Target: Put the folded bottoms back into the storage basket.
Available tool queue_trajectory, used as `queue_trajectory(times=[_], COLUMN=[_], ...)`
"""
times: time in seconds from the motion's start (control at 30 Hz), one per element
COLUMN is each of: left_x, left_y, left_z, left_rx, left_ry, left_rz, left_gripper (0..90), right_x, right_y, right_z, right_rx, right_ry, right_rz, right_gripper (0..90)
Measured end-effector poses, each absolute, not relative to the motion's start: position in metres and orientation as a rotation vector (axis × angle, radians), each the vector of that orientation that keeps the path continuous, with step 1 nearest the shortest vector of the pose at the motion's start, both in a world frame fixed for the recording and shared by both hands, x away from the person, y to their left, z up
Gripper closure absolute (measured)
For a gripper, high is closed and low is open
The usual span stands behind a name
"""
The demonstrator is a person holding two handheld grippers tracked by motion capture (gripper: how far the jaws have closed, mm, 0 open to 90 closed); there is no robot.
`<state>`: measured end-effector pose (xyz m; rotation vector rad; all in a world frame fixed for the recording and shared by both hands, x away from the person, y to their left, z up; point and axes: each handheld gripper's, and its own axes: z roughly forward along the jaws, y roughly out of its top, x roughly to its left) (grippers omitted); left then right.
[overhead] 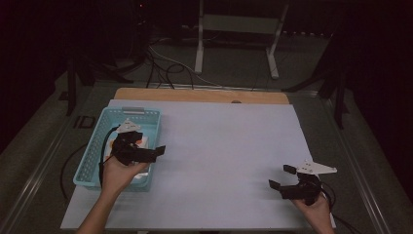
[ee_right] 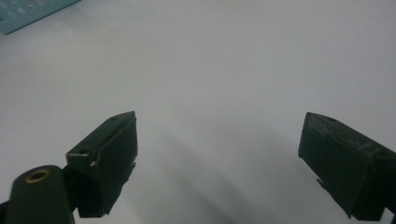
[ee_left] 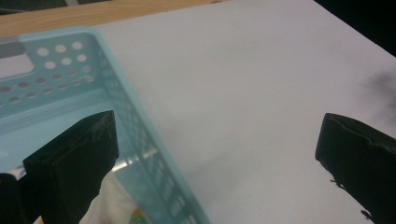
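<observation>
Basket first: a pale blue perforated plastic basket [overhead: 95, 146] sits at the left edge of my white-covered worktop [overhead: 219, 146], and my left tool [overhead: 146, 152] hovers over its right wall, held level and pointing toward the middle of the sheet. From the left gripper view I see that tool's jaws standing wide apart with nothing between them, one jaw above the inside of the basket [ee_left: 56, 88], the other out over bare white sheet. Under the near jaw lies a white packet with orange and green print [ee_left: 119, 205] on the basket floor; I cannot make out what it is. In the high view a patch of white and orange shows in the basket just beneath my left hand [overhead: 117, 171]. My right tool [overhead: 282, 178] rests low near the front right corner of the worktop, well apart from the basket, jaws also spread wide and empty, facing left across the sheet. In the right gripper view a corner of the basket [ee_right: 28, 14] shows far off at the top left.
</observation>
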<state>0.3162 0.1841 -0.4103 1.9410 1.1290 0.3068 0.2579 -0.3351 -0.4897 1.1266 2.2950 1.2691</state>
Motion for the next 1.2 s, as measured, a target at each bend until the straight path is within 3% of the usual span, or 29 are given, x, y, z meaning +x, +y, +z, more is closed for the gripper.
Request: queue_trajectory(times=[1.2], left_x=[0.301], left_y=[0.109], left_z=[-0.450], left_rx=[2.025], left_ry=[1.021], left_rz=[0.286], left_gripper=[0.4], right_x=[0.253], right_y=[-0.342], right_z=[-0.487], right_rx=[1.141], right_ry=[2.276], right_rz=[1.283], right_gripper=[11.6])
